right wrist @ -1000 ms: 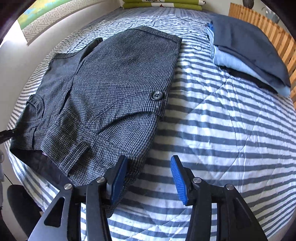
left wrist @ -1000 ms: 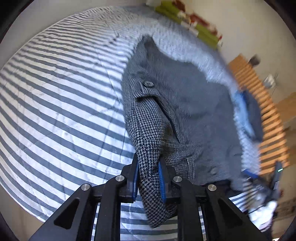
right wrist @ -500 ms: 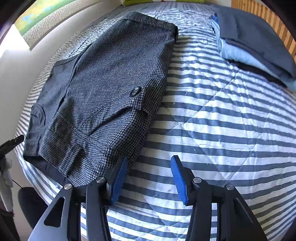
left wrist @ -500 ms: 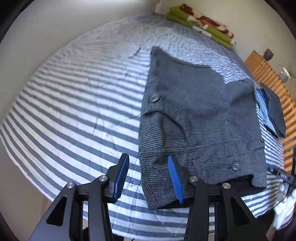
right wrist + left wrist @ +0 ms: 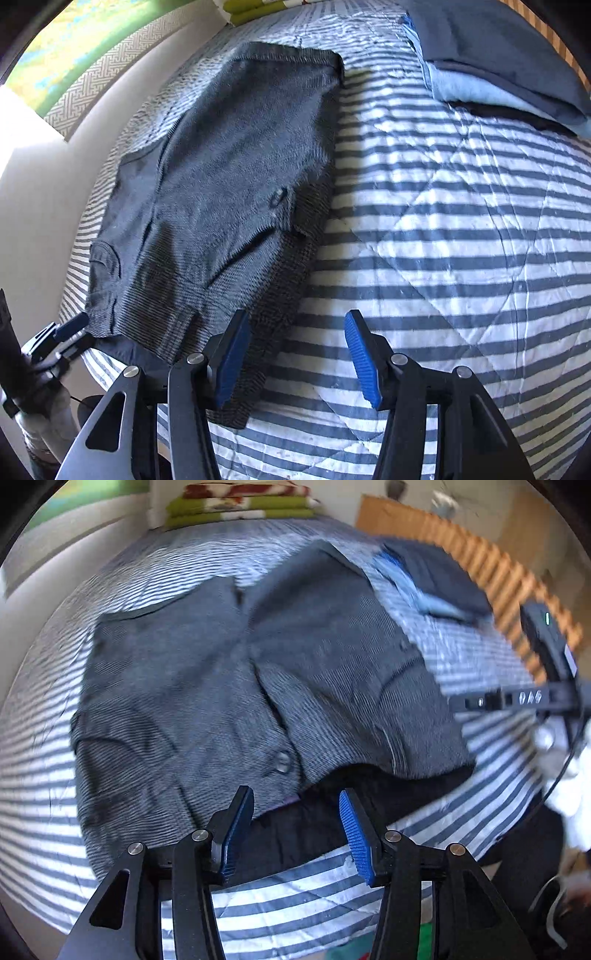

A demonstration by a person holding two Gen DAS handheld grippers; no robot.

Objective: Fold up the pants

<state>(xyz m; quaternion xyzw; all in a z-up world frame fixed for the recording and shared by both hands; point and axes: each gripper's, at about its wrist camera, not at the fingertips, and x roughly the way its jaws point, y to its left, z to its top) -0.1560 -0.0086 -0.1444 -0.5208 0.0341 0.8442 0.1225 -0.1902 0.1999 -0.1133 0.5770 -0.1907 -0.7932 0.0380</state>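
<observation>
No legible brand or label appears in either view; the pale markings on the black device bar (image 5: 524, 698) at the right of the left wrist view are too blurred to read. Left wrist view: the pants (image 5: 236, 686), grey with a fine woven check, lie spread on the striped bed cover (image 5: 369, 882), the two legs side by side, a round button (image 5: 282, 761) near the waist and a dark lining showing at the near waist edge. The left claw (image 5: 297, 829) hangs over that waist edge with its blue-padded jaws parted and nothing between them. Beyond the pants to the right lies a stack of folded clothes (image 5: 436, 579), dark blue over light blue; green folded bedding (image 5: 240, 506) sits at the far end of the bed. Right wrist view: the pants (image 5: 229, 184) occupy the left part of the bed cover (image 5: 461, 240), with a pocket flap and button (image 5: 279, 196) visible. The right claw (image 5: 295, 356) stands with jaws apart, holding nothing, its left finger (image 5: 231, 360) over the near corner of the fabric. The folded stack (image 5: 498, 59) lies at the upper right.
</observation>
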